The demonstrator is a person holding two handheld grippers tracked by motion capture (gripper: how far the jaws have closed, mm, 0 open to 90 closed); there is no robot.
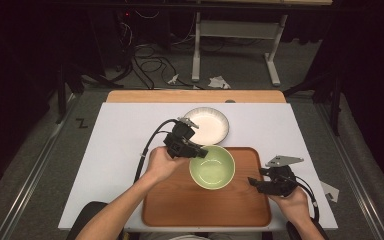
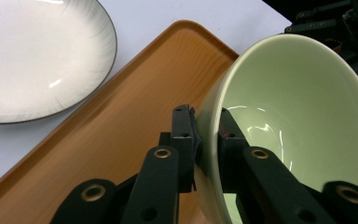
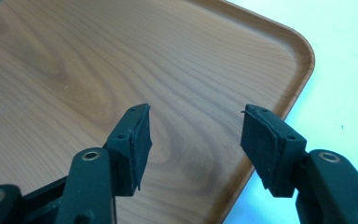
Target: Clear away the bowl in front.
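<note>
Two tools: left tool (image 2: 208, 140) clamps the green bowl (image 1: 212, 167) rim (over the tray (image 1: 180, 200)); right tool (image 3: 196, 140) gapes apart.

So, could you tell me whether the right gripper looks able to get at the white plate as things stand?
Probably yes, though not directly: the right gripper is open and holds nothing, but the green bowl, clamped by the left gripper, sits between it and the white plate, so it would need to go round or over.

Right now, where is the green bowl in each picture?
High view: the green bowl sits mid-picture over the wooden tray, its rim pinched by the left gripper.
Left gripper view: bowl at right, rim between the fingers.
Right gripper view: I can't spot it.
Shared landmark: the wooden tray.
</note>
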